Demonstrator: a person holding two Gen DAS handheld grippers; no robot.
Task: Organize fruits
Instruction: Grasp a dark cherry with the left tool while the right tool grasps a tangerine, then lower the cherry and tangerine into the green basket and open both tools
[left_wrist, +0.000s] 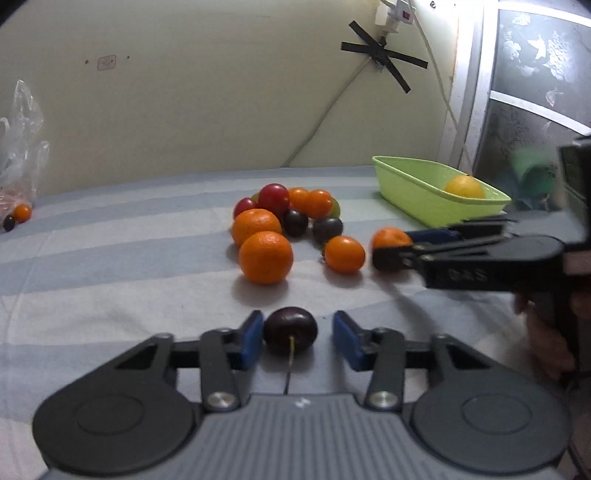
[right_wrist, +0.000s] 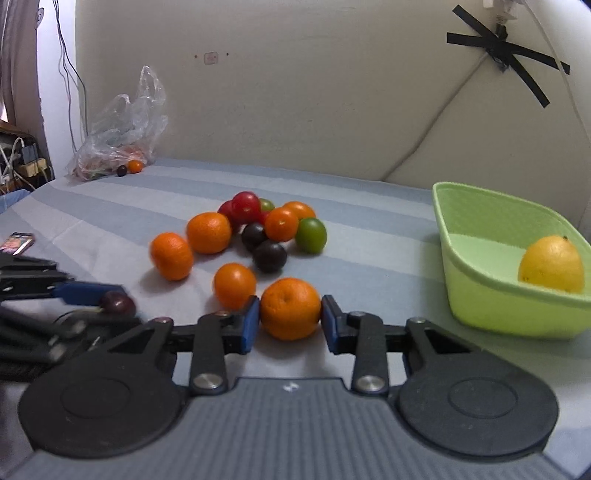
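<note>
While the left gripper (left_wrist: 297, 339) sits low on the striped grey-blue cloth (left_wrist: 110, 266), its blue-padded fingers are spread around a dark, glossy cherry (left_wrist: 290, 329); the left pad touches the skin, the right pad stands clear, and the thin stem points back toward the gripper body. Beyond the cherry lies the fruit pile (left_wrist: 284, 221): dimpled mandarins, smooth red tomatoes, 2 dark plums and a green fruit, all round and packed close.

Right of the pile, the right gripper (right_wrist: 290, 321) has its fingers on either side of 1 pebbly mandarin (right_wrist: 290, 308), both pads at or nearly at the rind, though whether they truly pinch it is hard to tell. A second mandarin (right_wrist: 234, 286) lies just left of it, beside the left finger.

Further right of the pile stands a pale green plastic basket (right_wrist: 480, 302) with sloping walls, holding 1 yellow lemon (right_wrist: 552, 264). Far left of the pile, a crumpled clear plastic bag (right_wrist: 122, 129) slumps against the cream wall (right_wrist: 295, 92).
</note>
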